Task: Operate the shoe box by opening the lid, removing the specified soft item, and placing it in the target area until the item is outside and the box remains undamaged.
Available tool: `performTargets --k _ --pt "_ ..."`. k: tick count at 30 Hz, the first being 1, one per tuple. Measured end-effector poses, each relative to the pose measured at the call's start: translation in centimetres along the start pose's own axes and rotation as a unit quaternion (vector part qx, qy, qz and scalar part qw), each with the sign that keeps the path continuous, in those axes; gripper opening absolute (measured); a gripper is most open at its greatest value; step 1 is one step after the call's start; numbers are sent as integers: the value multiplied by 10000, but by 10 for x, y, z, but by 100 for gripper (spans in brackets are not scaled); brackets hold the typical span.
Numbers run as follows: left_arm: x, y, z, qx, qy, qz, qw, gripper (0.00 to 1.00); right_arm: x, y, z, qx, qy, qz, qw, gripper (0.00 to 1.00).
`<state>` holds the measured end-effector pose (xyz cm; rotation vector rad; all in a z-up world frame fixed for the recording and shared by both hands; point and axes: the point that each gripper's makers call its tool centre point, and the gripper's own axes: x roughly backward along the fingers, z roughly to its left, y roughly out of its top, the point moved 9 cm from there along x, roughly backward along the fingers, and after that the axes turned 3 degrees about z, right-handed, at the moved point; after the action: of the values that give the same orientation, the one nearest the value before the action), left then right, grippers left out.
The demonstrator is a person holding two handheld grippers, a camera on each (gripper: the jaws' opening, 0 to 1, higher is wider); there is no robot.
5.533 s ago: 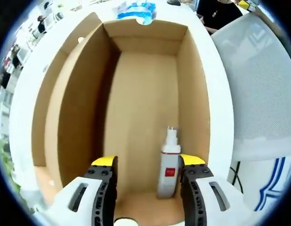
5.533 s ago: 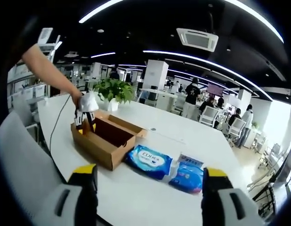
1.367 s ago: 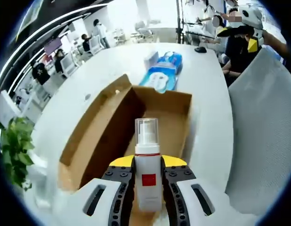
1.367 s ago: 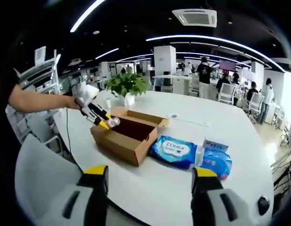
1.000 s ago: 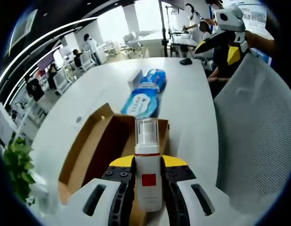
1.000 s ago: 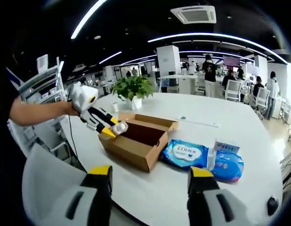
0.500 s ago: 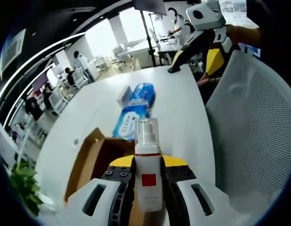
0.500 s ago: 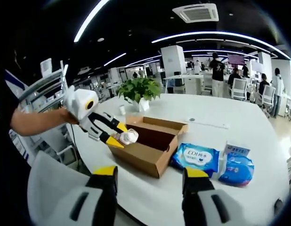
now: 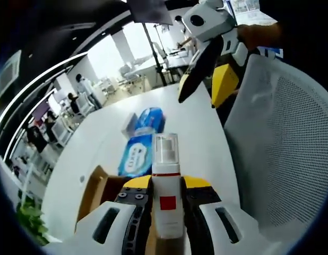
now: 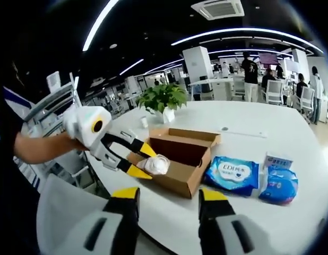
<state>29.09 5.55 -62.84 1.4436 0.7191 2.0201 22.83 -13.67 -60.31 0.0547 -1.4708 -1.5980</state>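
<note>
A white pump bottle (image 9: 166,175) with a red label and a clear cap is clamped between the yellow-tipped jaws of my left gripper (image 9: 166,185), which is shut on it. In the right gripper view the left gripper (image 10: 145,162) holds the bottle (image 10: 157,164) in the air at the near corner of the open brown shoe box (image 10: 185,151). The box (image 9: 97,191) lies below and to the left of the bottle. My right gripper (image 10: 168,196) is open, with nothing between its jaws, apart from the box; the right gripper (image 9: 197,101) hangs above the table's near edge.
Two blue wipe packs (image 10: 233,172) (image 10: 281,186) lie on the white table (image 10: 243,133) right of the box; one blue pack (image 9: 140,143) lies beyond the bottle. A potted plant (image 10: 164,98) stands behind the box. A grey mesh chair (image 9: 281,143) is close by. People stand far off.
The bottle stood inside the box between my open left jaws; now those jaws are shut on it and it is lifted out, past the near corner. My right jaws have narrowed a little.
</note>
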Motion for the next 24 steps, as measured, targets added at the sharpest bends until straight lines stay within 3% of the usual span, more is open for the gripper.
performTargets --k 12,24 --pt "-4 13 -16 -468 -95 -290 9984 20 -6 -1 4 -318 175 -25 9993 33" --pt "-1 24 -23 -959 -67 -637 9933 20 -10 -2 13 -690 572 -73 9960 29"
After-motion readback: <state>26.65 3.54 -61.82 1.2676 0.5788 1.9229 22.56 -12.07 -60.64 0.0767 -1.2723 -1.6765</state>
